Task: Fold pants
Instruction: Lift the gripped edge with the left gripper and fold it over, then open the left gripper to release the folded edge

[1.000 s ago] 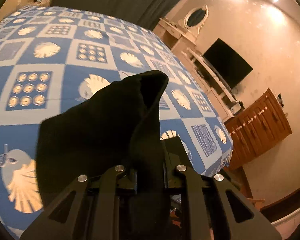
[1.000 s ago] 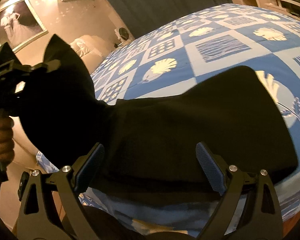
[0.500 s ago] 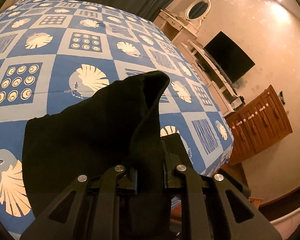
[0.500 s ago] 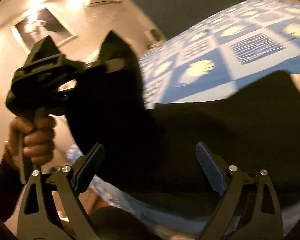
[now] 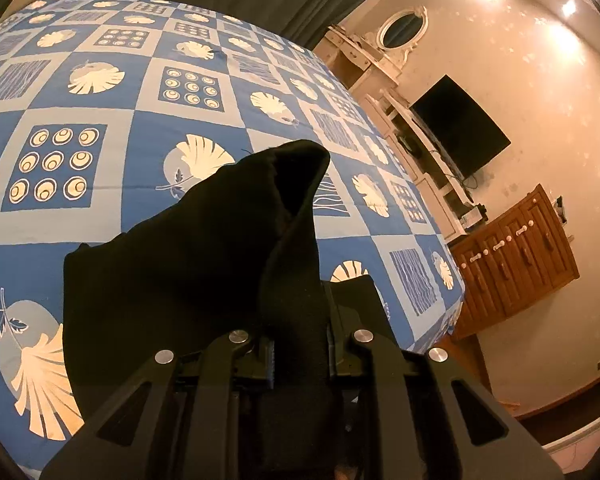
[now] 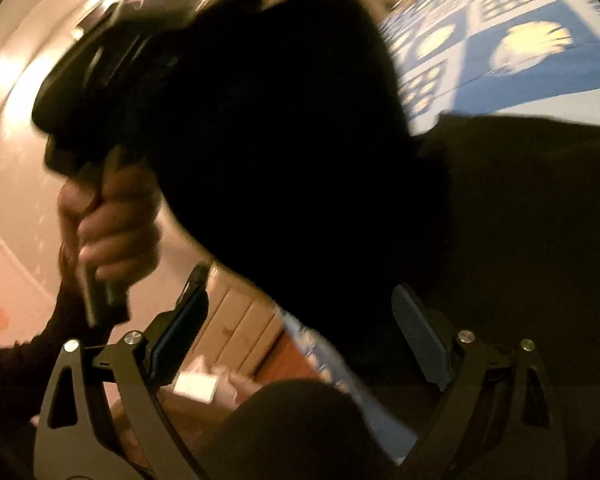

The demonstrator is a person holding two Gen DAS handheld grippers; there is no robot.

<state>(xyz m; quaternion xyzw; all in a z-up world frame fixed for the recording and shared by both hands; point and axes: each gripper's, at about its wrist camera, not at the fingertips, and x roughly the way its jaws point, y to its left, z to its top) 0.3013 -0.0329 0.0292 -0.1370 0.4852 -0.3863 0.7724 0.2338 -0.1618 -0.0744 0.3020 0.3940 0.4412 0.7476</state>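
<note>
Black pants (image 5: 204, 264) pinched in left fingers (image 5: 300, 344) — right fingers (image 6: 416, 336) spread, empty

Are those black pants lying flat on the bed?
No. One end of the pants is pinched up by the left gripper; the rest lies on the bedspread.

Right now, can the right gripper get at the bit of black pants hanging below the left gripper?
Probably yes. The right gripper has its jaws wide open and empty, the pants hang just ahead, and nothing stands between. The left gripper holds them pinched.
</note>
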